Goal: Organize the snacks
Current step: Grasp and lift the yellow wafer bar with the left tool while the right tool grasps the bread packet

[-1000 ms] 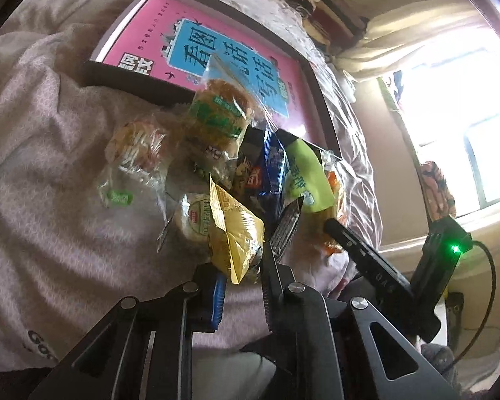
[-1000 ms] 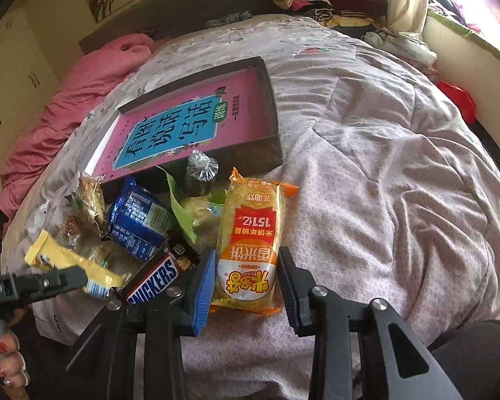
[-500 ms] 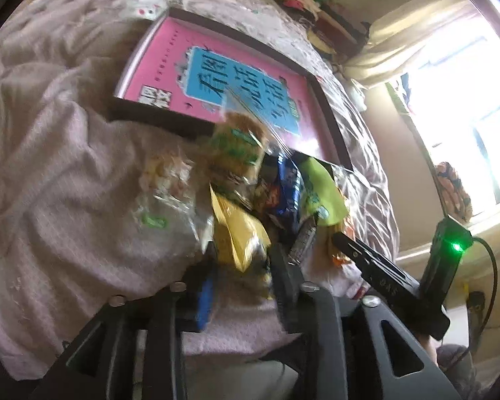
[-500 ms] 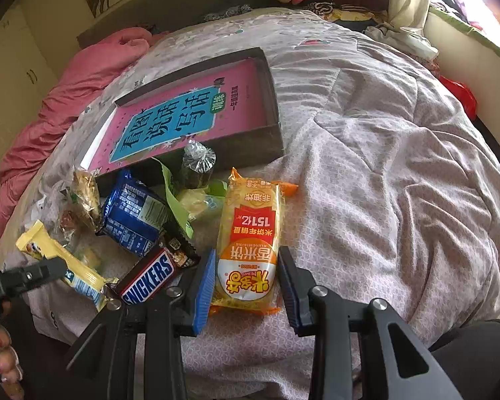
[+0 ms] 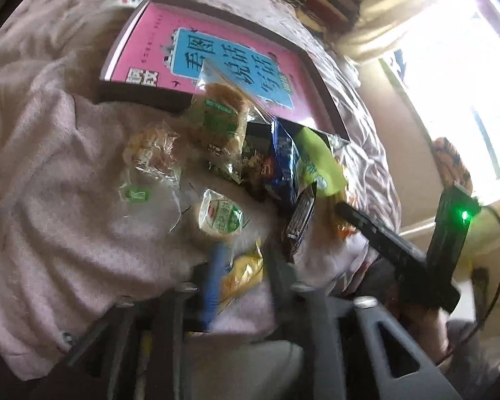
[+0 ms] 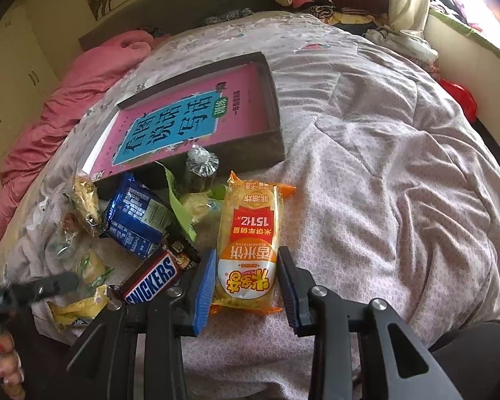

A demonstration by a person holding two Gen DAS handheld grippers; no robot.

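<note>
A heap of snacks lies on the pale quilt in front of a dark shallow box (image 6: 274, 126) that holds a pink book. My right gripper (image 6: 246, 266) is shut on the near end of an orange rice-cracker packet (image 6: 250, 220), which rests flat on the quilt. My left gripper (image 5: 245, 256) has its jaws opening around a yellow packet (image 5: 241, 271); the packet lies on the quilt with the pads off it. In the right wrist view the same yellow packet (image 6: 78, 310) lies below the left gripper's fingers (image 6: 46, 287). A Snickers bar (image 6: 150, 281) lies between the two grippers.
A blue packet (image 6: 136, 223), a green packet (image 6: 180, 213), a dark round wrapped snack (image 6: 200, 170), a clear bag of biscuits (image 5: 216, 123) and a round green-and-white cake (image 5: 221, 216) crowd the heap. Bare quilt (image 6: 400, 183) stretches to the right. A pink blanket (image 6: 66, 100) lies at the far left.
My left gripper went from shut on the yellow packet to open, and the packet dropped flat onto the quilt as the view tipped. The right gripper and its orange packet stayed still.
</note>
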